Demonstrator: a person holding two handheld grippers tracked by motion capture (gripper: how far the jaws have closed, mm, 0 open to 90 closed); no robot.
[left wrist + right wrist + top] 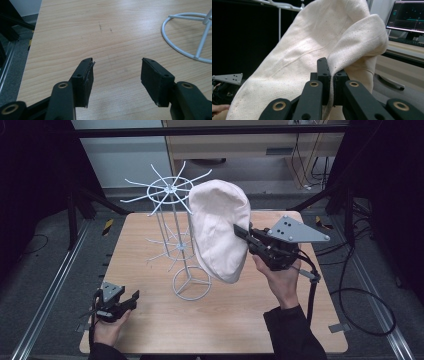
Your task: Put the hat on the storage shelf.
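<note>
**High view and claw views: cream hat at the wire rack**

High view, item one: cream fabric hat point(220, 230), held up above the table point(150, 330), just beside the white wire rack point(172, 227) and overlapping its right-hand prongs; whether cloth and wire touch cannot be told.

Item two: right claw point(245, 237), closed tight on the hat's right edge. Right claw view shows the jaws pinched together with a fold of the hat point(312, 50) between the pads point(323, 72).

Item three: left claw point(131, 299), resting low at the table's near-left corner, well apart from the hat. Left claw view shows its jaws spread wide over bare wood, nothing between them, the rack's ring base point(175, 45) off to one side.

Item four: rack stands upright on its ring base mid-table, with two tiers of radiating prongs.
</note>
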